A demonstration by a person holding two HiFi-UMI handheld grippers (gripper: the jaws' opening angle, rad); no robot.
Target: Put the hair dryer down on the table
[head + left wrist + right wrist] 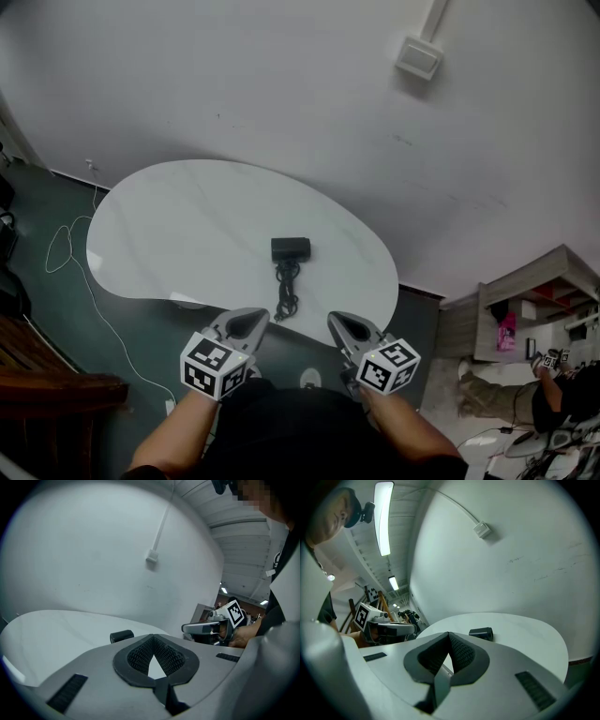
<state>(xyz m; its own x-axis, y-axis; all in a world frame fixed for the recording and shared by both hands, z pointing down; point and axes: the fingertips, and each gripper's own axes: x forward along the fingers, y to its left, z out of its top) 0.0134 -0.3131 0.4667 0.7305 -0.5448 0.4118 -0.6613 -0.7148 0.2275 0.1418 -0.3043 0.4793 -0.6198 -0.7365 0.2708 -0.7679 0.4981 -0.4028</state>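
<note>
The black hair dryer (291,249) lies on the white rounded table (187,225), toward its front edge, with its dark cord (286,292) bunched just in front of it. My left gripper (247,322) and right gripper (343,324) hover side by side at the front edge, short of the dryer, both shut with nothing in them. In the left gripper view the jaws (152,636) meet at the tips, with the dryer (122,636) ahead to the left. From the right gripper (449,633), the dryer (481,633) lies ahead and slightly right.
A white wall rises right behind the table, with a small box (419,58) mounted on it. A white cable (66,248) trails across the dark floor at left, near a wooden chair (47,384). A shelf unit (534,300) and another person (553,398) are at right.
</note>
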